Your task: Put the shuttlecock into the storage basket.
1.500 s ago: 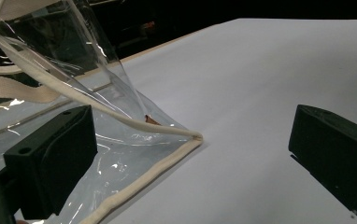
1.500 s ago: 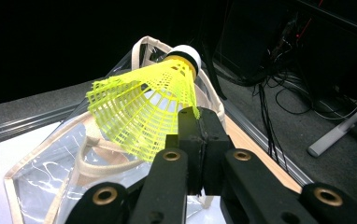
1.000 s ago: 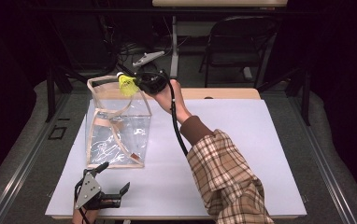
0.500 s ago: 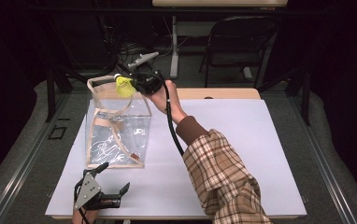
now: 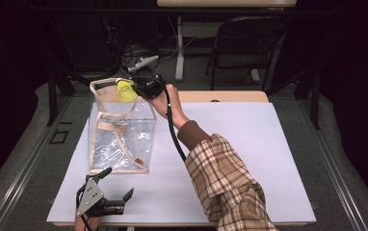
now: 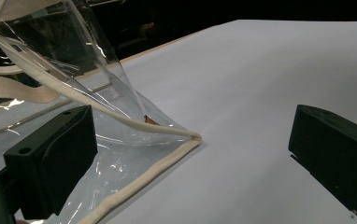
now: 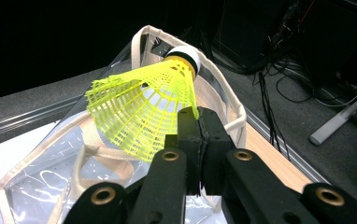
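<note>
My right gripper (image 7: 197,122) pinches the skirt edge of the yellow shuttlecock (image 7: 144,109), holding it over the open top of the clear bag (image 5: 122,139) at the table's far left. My left gripper (image 5: 112,190) rests at the near edge, jaws wide, beside the bag's near corner.

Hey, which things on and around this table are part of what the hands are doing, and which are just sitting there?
In the job:
- yellow shuttlecock, pinched by its skirt edge in the right gripper
- clear bag with cream trim, mouth open below it
- left gripper, jaws apart at the bag's near bottom corner

Just there:
- white table
- black chair behind it
- floor cables
</note>
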Action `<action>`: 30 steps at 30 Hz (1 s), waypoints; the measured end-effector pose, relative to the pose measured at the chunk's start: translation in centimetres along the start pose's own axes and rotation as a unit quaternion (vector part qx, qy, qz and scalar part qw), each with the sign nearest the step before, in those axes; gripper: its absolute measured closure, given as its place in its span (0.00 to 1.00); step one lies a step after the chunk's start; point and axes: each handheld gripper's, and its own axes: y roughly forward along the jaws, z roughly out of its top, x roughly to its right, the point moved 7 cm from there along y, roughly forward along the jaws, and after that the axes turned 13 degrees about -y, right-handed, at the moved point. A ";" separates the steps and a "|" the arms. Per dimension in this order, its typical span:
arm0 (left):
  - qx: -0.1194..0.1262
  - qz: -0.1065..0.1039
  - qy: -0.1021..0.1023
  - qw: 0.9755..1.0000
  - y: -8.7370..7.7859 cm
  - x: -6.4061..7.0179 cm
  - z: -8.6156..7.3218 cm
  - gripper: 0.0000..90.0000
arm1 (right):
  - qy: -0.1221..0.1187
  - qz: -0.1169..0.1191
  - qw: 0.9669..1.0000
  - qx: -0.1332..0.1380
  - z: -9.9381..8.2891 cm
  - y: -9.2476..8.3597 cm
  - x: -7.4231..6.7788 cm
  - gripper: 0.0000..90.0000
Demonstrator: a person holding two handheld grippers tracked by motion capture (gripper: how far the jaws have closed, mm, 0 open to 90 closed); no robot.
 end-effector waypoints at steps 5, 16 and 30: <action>-0.001 -0.001 0.000 1.000 0.0 0.0 0.0 0.01 | 0.005 0.000 1.000 -0.005 -0.3 0.4 -0.1 0.91; -0.001 0.000 0.001 1.000 -0.1 0.0 0.0 0.01 | 0.028 0.009 1.000 0.001 -1.2 -1.0 0.6 0.58; -0.004 0.000 0.002 1.000 0.1 0.1 0.0 0.01 | 0.050 0.024 0.998 0.009 -4.4 -3.7 1.5 0.19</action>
